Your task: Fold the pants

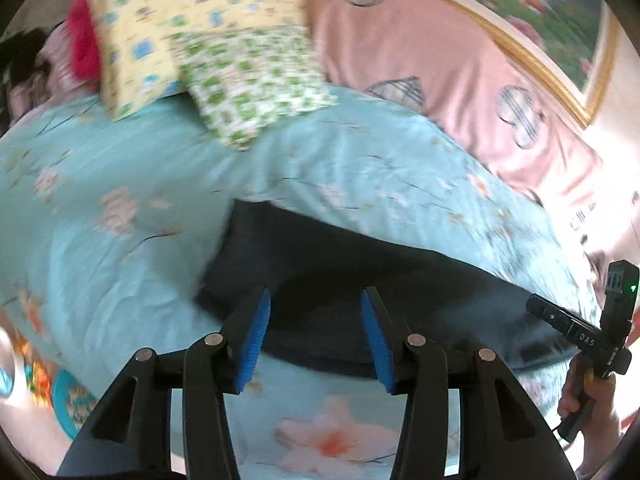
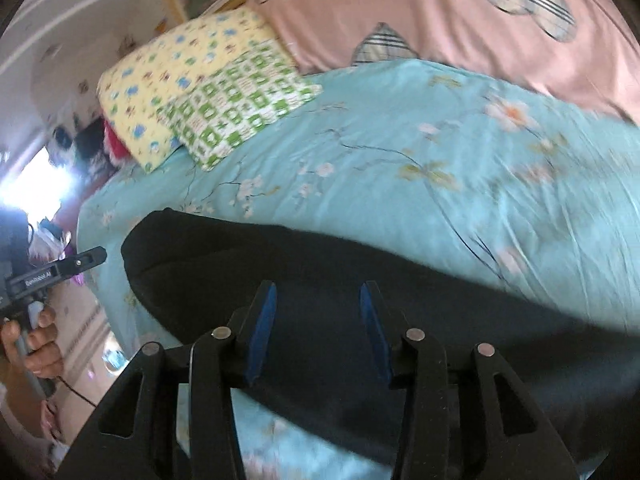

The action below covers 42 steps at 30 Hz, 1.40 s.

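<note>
Lying flat on light blue flowered bed sheet (image 1: pixel 120 168), dark soft folded pants (image 1: pixel 360 280) stretch sideways under both. Left hand-held gripper (image 1: pixel 316 340) half open, empty. Right hand-held gripper (image 2: pixel 318 332) half open, empty, above wider middle part.

My 2 wrist cameras looked down along their fingers, close over the dark pants (image 1: pixel 360 280) on the blue bedspread (image 1: pixel 100 240). Both faced the pillows (image 2: pixel 192 92) near 11 o'clock and shared them, pants and bedspread.
</note>
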Available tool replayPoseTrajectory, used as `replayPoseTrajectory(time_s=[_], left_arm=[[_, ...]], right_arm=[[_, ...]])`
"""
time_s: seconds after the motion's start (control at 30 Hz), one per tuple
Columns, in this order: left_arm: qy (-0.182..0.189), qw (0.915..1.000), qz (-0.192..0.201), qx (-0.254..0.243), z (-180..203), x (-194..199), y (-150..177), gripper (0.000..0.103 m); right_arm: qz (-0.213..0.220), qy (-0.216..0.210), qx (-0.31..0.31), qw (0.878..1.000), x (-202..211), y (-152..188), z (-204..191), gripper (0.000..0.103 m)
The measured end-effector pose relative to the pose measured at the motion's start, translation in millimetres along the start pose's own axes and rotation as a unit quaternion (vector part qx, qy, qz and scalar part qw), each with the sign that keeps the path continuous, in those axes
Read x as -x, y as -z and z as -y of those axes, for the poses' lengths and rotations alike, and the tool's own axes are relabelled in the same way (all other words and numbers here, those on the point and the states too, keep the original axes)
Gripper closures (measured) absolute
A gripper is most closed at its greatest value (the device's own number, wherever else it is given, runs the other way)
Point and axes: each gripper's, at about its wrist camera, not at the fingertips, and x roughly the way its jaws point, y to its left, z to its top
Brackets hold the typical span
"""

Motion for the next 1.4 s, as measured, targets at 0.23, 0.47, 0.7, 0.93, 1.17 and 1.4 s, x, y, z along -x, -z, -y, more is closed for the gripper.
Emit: replayPoseTrajectory(time_s=[0.23,0.47,0.7,0.93,1.17,1.4], left_arm=[[0.055,0.9965,-0.028,-0.057,62,-20,7,0.055],[0.105,0.9867,-0.058,-0.109,116,-34,16,0.054],[0.143,0.9711,-0.097,-0.165,159,-47,29,0.051],[0.165,0.9571,-0.114,-0.21,205,-63,27,0.05],[0.197,0.941,-0.138,-0.238,257,-84,17,0.045],[0.218,0.9282,-0.166,-0.252,304,-111,11,0.044]], right_arm=[[0.018,0.05,-0.057,0.997,54,30,36,0.058],[0.034,0.092,-0.113,0.989,95,62,66,0.058],[0.047,0.131,-0.165,0.977,123,89,97,0.058],[0.067,0.169,-0.22,0.959,150,106,124,0.058],[0.091,0.184,-0.292,0.934,169,124,153,0.049],[0.106,0.161,-0.368,0.91,171,138,186,0.047]])
